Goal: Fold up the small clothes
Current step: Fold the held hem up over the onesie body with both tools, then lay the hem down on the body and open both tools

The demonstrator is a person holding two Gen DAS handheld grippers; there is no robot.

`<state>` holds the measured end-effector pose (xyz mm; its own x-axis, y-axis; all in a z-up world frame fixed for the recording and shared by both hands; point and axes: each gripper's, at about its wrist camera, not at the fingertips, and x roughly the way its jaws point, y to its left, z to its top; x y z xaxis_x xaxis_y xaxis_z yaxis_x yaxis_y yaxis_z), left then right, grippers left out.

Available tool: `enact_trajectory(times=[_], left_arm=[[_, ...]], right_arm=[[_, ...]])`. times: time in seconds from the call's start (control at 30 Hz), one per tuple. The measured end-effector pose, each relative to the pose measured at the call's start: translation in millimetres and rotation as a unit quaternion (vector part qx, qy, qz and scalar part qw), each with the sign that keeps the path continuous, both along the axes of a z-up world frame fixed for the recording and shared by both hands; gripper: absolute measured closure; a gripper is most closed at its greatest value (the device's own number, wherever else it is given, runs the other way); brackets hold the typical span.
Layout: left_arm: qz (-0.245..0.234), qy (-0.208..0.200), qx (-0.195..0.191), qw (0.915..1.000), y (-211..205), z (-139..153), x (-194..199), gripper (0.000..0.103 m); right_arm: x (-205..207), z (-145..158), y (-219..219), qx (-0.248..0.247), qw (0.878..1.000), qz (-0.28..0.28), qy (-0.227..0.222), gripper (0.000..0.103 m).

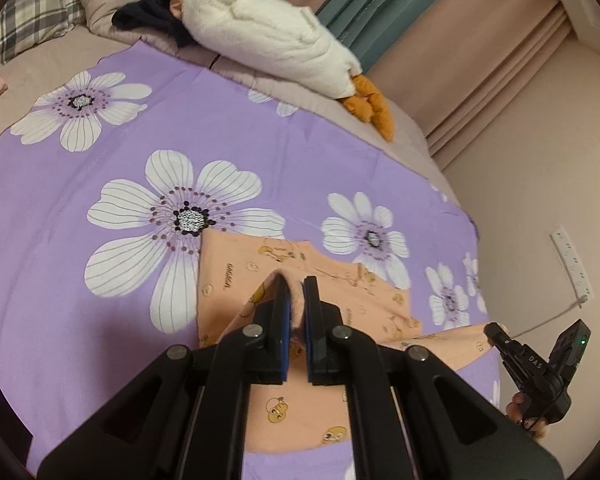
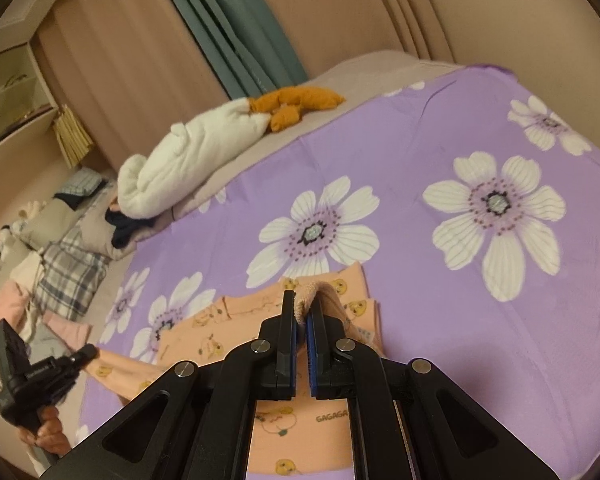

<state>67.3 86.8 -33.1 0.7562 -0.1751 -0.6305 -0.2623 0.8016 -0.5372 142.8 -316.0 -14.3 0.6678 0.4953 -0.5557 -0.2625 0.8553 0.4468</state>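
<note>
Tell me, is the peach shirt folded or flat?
Partly folded. Both grippers, left and right, pinch an edge of the peach shirt, lifting it over the part lying flat.

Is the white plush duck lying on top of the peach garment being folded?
No. The white plush duck lies at the bed's far edge, well apart from the peach garment.

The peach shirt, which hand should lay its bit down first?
Either; I'd guess both together. The left gripper and right gripper each pinch a fold of the shirt above the purple sheet, equally far across it.
</note>
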Motion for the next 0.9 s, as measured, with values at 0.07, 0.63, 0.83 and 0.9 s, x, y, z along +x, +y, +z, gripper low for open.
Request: enact_trajectory(times=[0.07, 0.63, 0.83, 0.9], left_arm=[[0.004, 0.008, -0.005, 0.9999, 7, -8, 14, 0.098], [0.011, 0.093, -0.017, 0.9955, 37, -74, 89, 0.098], [0.031, 0.114, 0.006, 0.993, 51, -88, 101, 0.097], [0.027, 0.117, -0.001, 0.9928, 55, -91, 104, 0.096]], right_arm=[[13, -6, 6, -0.003, 1.0, 0.002, 0.013, 0.097], [100, -69, 37, -0.044, 0.992, 0.004, 0.12, 0.097], [115, -87, 35, -0.045, 0.988, -0.003, 0.145, 0.097], [120, -92, 34, -0.043, 0.988, -0.003, 0.149, 0.097]])
